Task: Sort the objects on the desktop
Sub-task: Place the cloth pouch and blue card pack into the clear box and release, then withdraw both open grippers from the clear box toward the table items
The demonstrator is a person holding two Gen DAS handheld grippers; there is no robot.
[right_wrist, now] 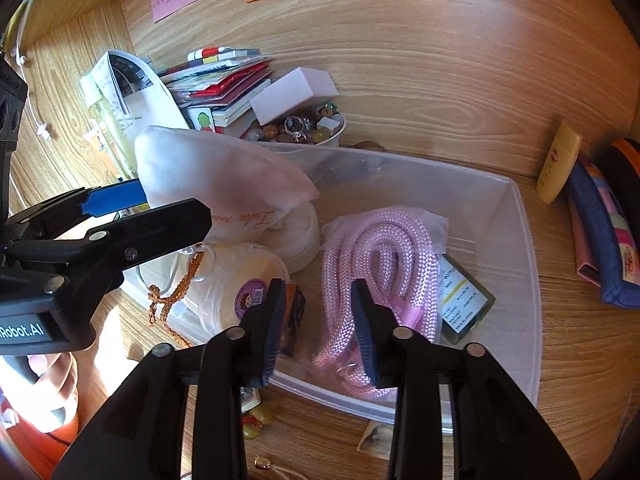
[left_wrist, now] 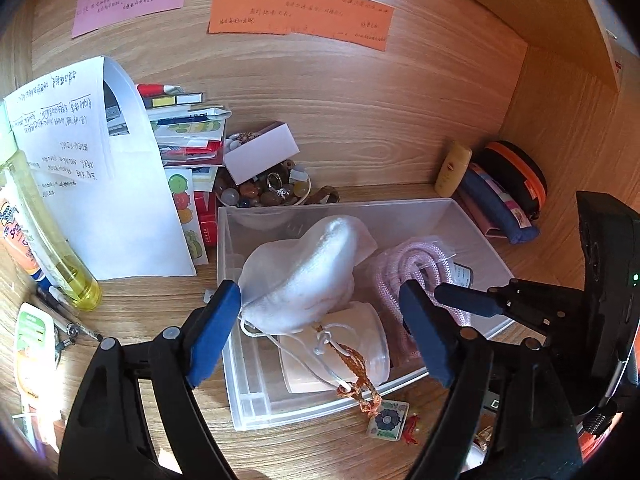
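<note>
Wooden worktop (left_wrist: pixel 360 128): white pouch (left_wrist: pixel 304 276) sits between the spread left fingers (left_wrist: pixel 218 320), probably released; right fingers (right_wrist: pixel 276 320) part-open, empty.

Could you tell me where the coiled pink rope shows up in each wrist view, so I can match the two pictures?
Left wrist view: the pink rope lies right of centre, in the clear plastic bin, partly behind the gripper's right-hand finger.
Right wrist view: the pink rope lies at centre, inside the bin, just beyond the jaws.
Shared landmark: the white drawstring pouch, left of the rope in both views.
</note>
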